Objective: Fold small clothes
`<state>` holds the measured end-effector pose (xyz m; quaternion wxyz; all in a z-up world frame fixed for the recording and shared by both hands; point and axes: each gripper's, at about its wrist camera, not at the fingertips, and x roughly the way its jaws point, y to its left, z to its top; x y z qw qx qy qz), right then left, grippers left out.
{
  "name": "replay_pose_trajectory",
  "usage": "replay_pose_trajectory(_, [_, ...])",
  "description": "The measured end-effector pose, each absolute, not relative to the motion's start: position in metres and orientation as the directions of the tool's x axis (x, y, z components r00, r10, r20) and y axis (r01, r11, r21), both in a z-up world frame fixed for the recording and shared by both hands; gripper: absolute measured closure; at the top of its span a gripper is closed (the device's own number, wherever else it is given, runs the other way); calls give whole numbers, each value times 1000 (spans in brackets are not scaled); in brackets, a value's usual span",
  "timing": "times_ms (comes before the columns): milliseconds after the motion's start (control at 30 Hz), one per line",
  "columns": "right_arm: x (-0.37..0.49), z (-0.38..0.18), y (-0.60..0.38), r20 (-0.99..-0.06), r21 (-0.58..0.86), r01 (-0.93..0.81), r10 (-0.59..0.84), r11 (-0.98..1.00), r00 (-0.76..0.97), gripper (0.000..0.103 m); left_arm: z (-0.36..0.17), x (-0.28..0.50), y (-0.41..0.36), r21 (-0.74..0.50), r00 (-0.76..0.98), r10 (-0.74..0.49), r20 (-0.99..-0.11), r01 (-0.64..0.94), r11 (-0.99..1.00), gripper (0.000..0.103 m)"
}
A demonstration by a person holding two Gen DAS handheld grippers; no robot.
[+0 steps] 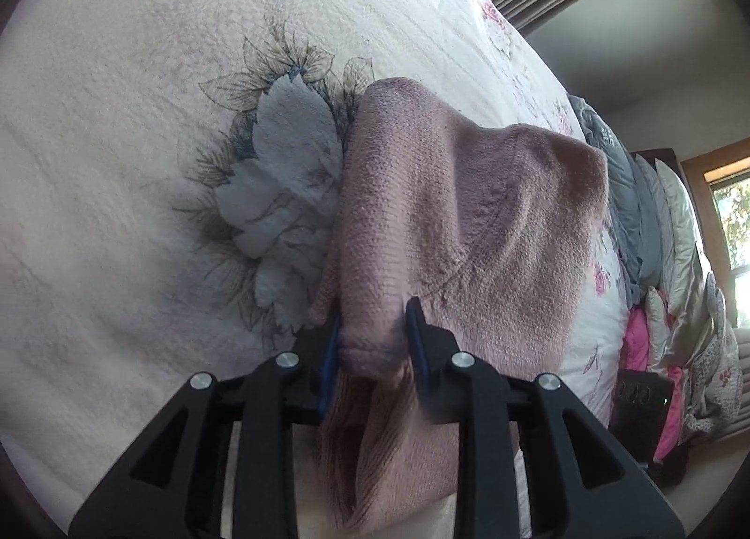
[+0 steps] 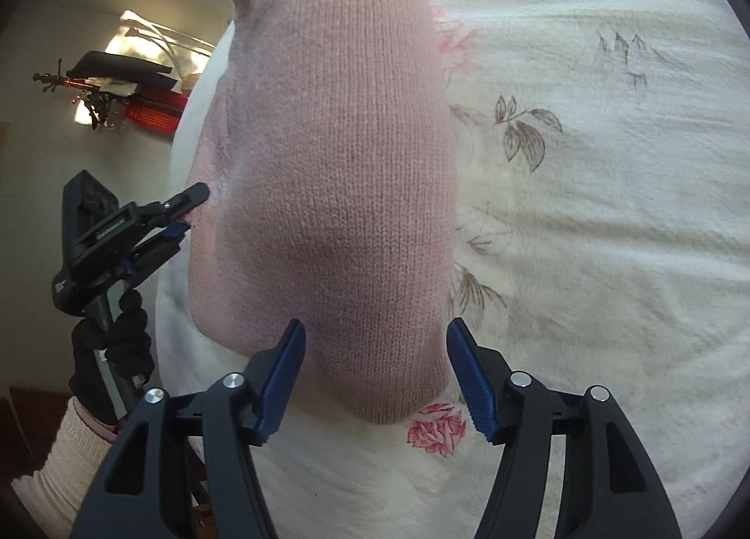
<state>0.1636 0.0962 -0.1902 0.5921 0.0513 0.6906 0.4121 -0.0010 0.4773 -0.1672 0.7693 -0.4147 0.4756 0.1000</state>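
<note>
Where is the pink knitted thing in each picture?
Left wrist view: the pink knitted garment fills the middle and right, pinched by the left gripper.
Right wrist view: it fills the centre, above the open right gripper.
Shared landmark: the flowered white bedspread.

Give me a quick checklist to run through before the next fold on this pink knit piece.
1. Left tool clamped on the pink knit garment: ok, fabric is pinched between its fingers.
2. Right tool gripping: not ok, jaws open astride the near end.
3. Garment resting on the floral bedspread: ok at the right tool's end.
4. Garment lying flat: not ok, bunched and lifted at the left tool.
5. Layers aligned underneath: cannot tell.
</note>
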Motion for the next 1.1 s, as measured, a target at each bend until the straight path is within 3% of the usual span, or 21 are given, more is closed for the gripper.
replay_pose_trajectory(133, [157,-208,101,-767,642,-392,548,659,-335,39,-157,-23,455,-536,511,-265,-818,-508,674,71])
replay_pose_trajectory(167, [156,-209,102,-773,634,-405,543,659,-328,42,-159,-28,448,-530,501,-269,-823,-502,684,71])
replay_pose_trajectory(233, [156,-206,104,-799,600,-448,517,663,-307,63,-165,-32,434,-477,462,-242,-853,-501,722,73])
replay_pose_trajectory(333, [156,-206,103,-846,532,-496,448,686,-289,72,-184,-35,424,-418,407,-216,-887,-514,749,72])
replay_pose_trajectory(500, [157,-210,109,-880,476,-535,383,698,-282,70,-202,-35,422,-414,384,-225,-896,-535,736,71])
replay_pose_trajectory(633, [169,-182,112,-910,412,-574,351,708,-220,54,-173,-39,433,-419,420,-207,-883,-510,751,71])
replay_pose_trajectory(867, [218,-109,134,-866,423,-609,497,671,-54,53,-135,-1,470,-361,487,-84,-869,-508,782,71])
replay_pose_trajectory(1100, [239,-115,188,-872,388,-650,489,653,-30,53,-152,54,481,-294,456,-25,-889,-530,795,75])
